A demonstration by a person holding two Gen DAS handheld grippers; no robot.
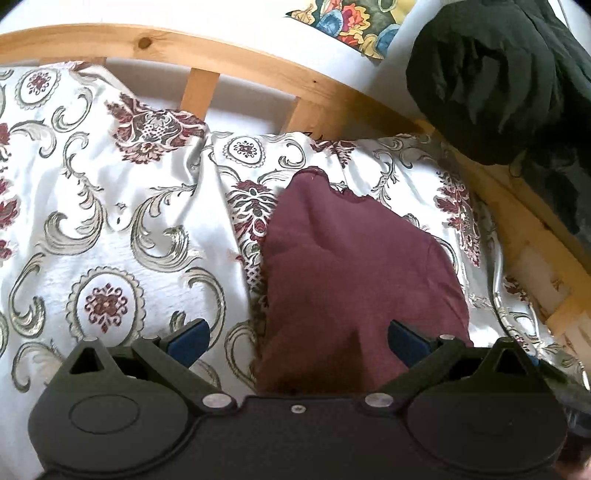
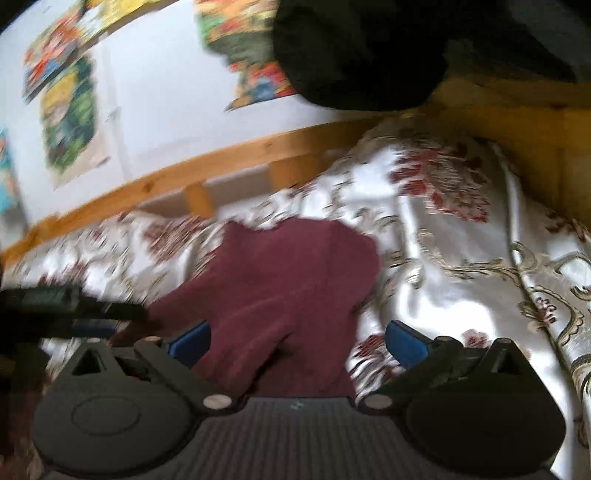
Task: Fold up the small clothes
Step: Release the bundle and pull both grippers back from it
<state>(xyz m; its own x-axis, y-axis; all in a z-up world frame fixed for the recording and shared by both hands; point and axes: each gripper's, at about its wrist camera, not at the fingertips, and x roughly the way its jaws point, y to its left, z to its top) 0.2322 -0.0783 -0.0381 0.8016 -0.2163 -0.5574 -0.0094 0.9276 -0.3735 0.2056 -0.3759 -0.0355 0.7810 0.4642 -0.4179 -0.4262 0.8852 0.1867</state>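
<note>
A small maroon garment lies on a white bedspread with a floral pattern. My left gripper is open just above the garment's near end, its blue pads apart, holding nothing. In the blurred right wrist view the same maroon garment lies ahead, and my right gripper is open over its near edge, empty. The left gripper shows as a dark shape at the left of that view, at the garment's left side.
A wooden bed rail runs along the far side of the bedspread against a white wall with colourful pictures. A dark bundle of cloth hangs over the rail at the right; it also shows in the right wrist view.
</note>
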